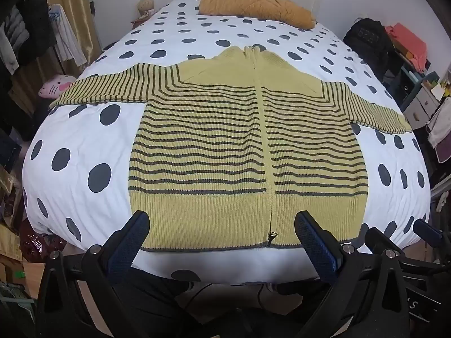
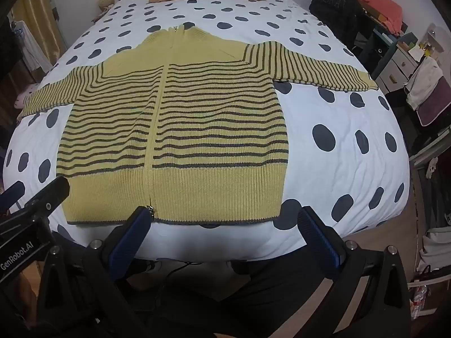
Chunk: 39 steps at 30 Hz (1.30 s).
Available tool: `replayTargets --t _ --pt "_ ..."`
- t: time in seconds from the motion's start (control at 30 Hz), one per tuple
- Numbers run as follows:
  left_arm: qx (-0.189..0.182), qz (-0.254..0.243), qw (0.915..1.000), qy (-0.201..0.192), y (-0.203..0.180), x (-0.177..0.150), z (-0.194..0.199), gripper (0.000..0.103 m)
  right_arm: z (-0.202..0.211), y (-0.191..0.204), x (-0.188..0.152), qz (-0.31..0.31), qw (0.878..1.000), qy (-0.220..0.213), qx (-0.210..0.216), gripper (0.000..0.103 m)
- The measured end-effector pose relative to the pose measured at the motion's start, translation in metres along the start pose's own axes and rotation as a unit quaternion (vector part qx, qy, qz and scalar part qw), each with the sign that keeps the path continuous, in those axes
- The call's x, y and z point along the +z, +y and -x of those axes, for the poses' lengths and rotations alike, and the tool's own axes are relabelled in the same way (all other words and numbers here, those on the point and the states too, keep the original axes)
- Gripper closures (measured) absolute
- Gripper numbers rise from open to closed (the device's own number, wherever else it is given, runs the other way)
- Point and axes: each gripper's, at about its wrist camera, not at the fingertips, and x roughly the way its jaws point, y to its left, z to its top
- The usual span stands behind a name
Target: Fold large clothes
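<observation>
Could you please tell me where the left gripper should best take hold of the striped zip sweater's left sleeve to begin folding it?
Probably at the cuff end of the left sleeve, approaching from the bed's left side. The sweater lies flat and zipped, sleeves spread straight out, so the cuff is a free edge to pinch and carry across the body. Both the left gripper and right gripper are open, near the hem.

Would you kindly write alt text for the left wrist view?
A yellow striped zip-up sweater lies flat, sleeves spread, on a polka-dot bed. The open left gripper hovers at its hem, with the right gripper at the frame's right edge.
</observation>
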Motion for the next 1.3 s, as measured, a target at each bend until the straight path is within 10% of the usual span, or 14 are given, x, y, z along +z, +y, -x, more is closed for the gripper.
replayTargets --t 1.3 --pt "0.014 -0.005 0.9999 -0.004 0.0008 0.0029 -0.0080 0.000 -0.0072 0.0034 0.0024 0.006 1.000 0.012 0.009 0.000"
